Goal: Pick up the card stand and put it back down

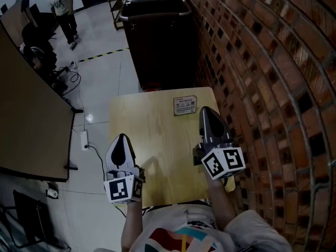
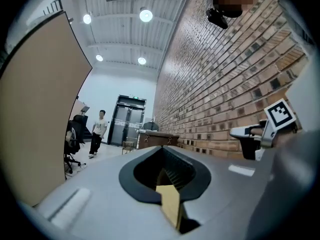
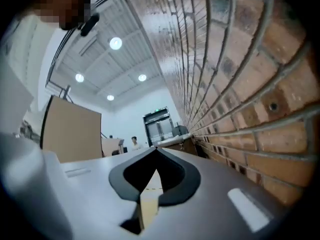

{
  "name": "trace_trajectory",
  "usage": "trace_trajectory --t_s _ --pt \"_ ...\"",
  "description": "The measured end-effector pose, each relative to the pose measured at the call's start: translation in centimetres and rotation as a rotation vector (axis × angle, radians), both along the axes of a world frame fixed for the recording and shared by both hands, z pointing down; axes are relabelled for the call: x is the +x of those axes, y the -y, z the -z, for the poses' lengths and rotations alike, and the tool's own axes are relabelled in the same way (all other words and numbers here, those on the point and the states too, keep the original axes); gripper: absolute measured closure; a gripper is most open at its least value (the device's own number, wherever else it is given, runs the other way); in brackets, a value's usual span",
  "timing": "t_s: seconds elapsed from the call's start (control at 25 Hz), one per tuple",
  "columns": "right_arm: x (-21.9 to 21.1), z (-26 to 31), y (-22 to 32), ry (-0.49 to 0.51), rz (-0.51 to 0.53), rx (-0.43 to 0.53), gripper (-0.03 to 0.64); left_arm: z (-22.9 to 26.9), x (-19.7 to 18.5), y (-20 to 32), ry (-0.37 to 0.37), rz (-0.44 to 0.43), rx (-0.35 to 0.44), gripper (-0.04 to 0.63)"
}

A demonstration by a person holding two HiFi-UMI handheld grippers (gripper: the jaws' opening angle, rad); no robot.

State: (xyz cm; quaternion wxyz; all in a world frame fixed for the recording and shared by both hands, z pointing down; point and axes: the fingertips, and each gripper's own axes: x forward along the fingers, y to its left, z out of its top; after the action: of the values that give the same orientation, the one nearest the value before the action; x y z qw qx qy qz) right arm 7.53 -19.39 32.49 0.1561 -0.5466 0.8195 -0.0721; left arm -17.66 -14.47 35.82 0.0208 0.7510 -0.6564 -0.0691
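Small wood tabletop (image 1: 152,140) by brick wall (image 1: 252,62), card stand (image 1: 185,105) near its far edge, long axis crosswise, right gripper (image 1: 206,111) just right of stand, nearer, left gripper (image 1: 122,137) well back-left of stand, both with fingers pressed together, empty.

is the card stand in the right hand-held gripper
No, the card stand sits on the table, outside the shut right hand-held gripper.
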Motion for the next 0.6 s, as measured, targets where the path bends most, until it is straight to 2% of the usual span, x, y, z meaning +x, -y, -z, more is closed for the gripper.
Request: trace_trajectory --t_s 0.08,0.16,0.32,0.6 --pt "0.8 0.4 -2.0 0.130 0.042 -0.005 0.614 0.4 0.6 0.0 -0.006 -0.017 0.013 0.589" --pt "1.5 -0.3 -2.9 0.183 0.051 -0.033 0.614 0.7 1.1 -0.1 -0.011 -0.031 0.026 0.589" --pt "1.6 -1.5 -3.8 0.116 0.050 -0.069 0.614 1.3 2.3 -0.2 -0.007 -0.063 0.042 0.591" --pt "1.1 -1.8 -4.8 0.041 0.035 -0.069 0.614 1.2 3.6 -0.4 -0.006 -0.099 0.040 0.591"
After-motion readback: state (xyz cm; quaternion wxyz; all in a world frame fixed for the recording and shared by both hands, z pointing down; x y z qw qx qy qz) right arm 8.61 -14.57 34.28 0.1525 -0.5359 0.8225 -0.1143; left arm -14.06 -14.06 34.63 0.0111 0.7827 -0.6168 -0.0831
